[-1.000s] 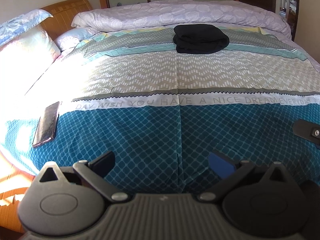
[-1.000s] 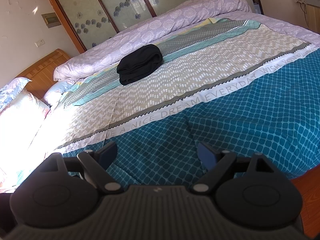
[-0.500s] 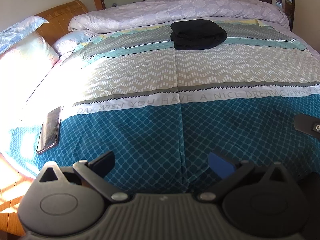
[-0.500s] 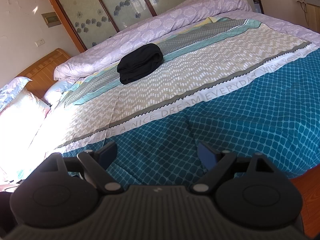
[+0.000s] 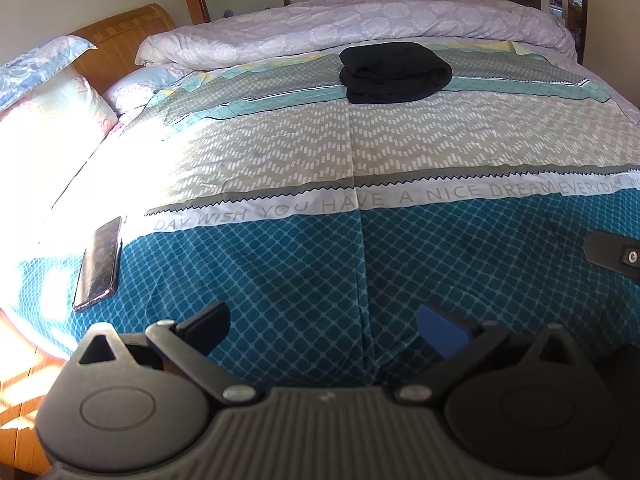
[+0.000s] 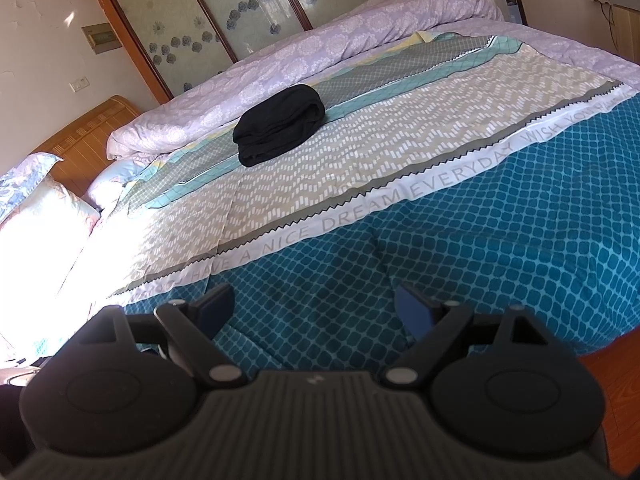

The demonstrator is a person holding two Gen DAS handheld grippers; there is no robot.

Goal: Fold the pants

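Your left gripper [image 5: 322, 330] hung over the near edge of the bed [image 5: 280, 280] with its jaws wide apart and nothing between them. Off to the left of those jaws a phone [image 5: 100, 264] lay flat on the teal part of the bedspread [image 5: 460, 248], close to the bed's sunlit side. Straight ahead of the jaws and well beyond them, past the white band of lettering [image 5: 360, 200], the black pants [image 5: 394, 73] sat as a folded bundle on the grey and mint stripes, just short of the rolled lilac quilt [image 5: 360, 24]. Further left stood the pillows [image 5: 48, 92] against the wooden headboard [image 5: 124, 36]. At the right edge a dark bracket with a screw poked into view; it was probably part of your other tool, though too little showed to be sure.

Your right gripper [image 6: 314, 314] was likewise held with its jaws spread and empty above the teal squares. From there the pants [image 6: 280, 130] lay ahead and a little left of the jaws, far out of reach, resting alone and touching only the bedspread [image 6: 500, 240]. To the right, the bed's corner gave way to wooden floor [image 6: 616, 380].
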